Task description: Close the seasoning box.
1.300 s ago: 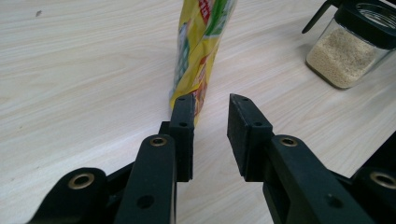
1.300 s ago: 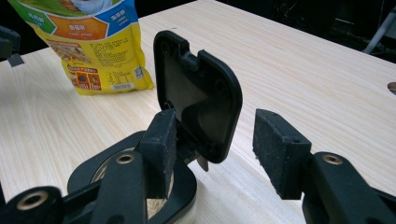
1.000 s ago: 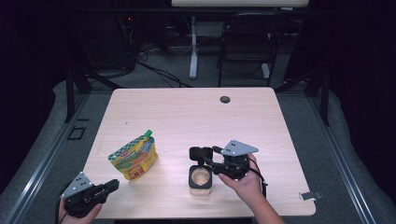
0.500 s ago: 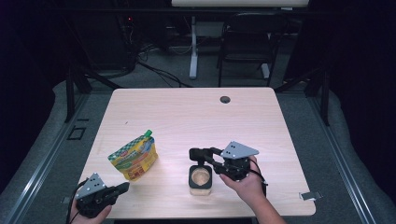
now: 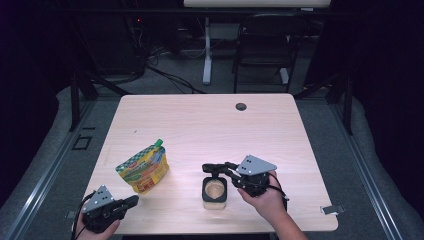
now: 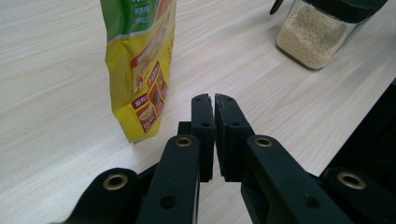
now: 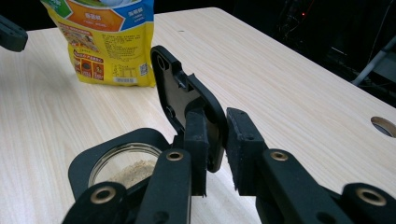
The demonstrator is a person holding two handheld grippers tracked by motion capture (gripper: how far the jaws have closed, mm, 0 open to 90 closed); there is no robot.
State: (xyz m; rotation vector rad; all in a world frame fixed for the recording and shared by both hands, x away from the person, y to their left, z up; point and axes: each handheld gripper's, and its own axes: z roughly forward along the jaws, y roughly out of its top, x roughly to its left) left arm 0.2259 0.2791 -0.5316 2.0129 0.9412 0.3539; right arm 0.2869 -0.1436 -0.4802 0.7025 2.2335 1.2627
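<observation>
Right gripper [image 7: 215, 154]: jaws have just been closing and now pinch the raised flip lid [image 7: 184, 100] of the jar [image 5: 214, 192], one pad on each face of the lid. A second ago the same jaws stood wider around it. Gripper body lies at 3 o'clock of the jar, held in the right hand [image 5: 265, 197].

Jar: square, clear, black-capped, part filled with pale granules; stands on the worktop [image 5: 200, 125] near its 6 o'clock edge, unmoved since the earlier frames.

Left gripper [image 6: 214, 121]: jaws narrow, pads almost meeting, nothing between them. It sits at the worktop's 7 o'clock corner, pointing toward 2 o'clock; a second ago it hung further out past that corner.

Pouch [image 5: 143, 166]: yellow and green, with a green spout, upright, at 9 o'clock of the jar and well apart from it; place unchanged.

Cable hole [image 5: 241, 106]: at 12 o'clock on the worktop.
</observation>
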